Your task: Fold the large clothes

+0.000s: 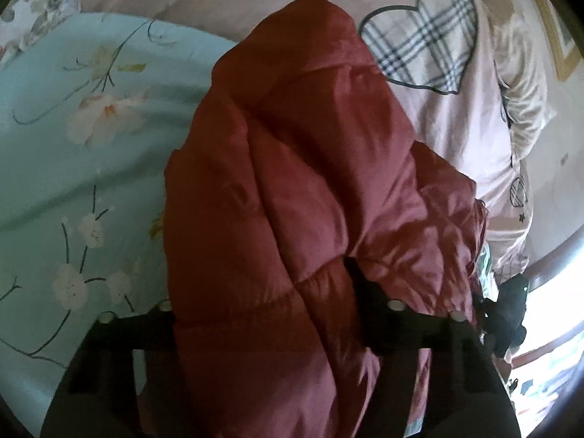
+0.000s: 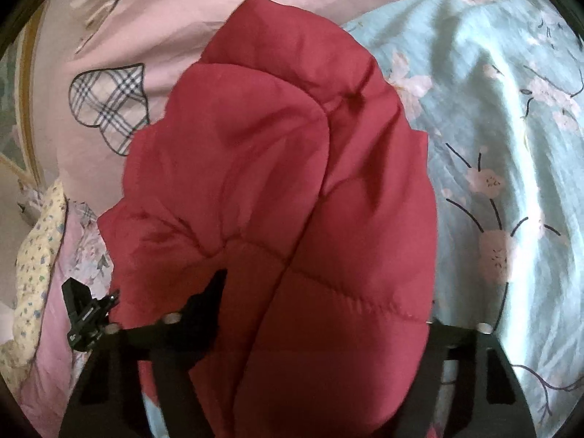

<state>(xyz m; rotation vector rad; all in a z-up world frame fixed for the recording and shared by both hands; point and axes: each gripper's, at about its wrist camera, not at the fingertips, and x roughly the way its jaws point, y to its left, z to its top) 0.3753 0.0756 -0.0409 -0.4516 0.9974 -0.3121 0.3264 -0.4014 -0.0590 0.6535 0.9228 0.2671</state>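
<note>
Red padded coat (image 2: 277, 189) bunched over rt hand-held gripper (image 2: 321, 314).

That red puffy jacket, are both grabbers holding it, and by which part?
Yes. The red padded jacket is bunched between both the left gripper and right gripper; which part each holds cannot be told.

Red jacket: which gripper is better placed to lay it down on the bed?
Neither clearly. Left gripper and right gripper are each buried in the bunched red jacket over the blue sheet; a two-handed lowering looks likeliest.
</note>
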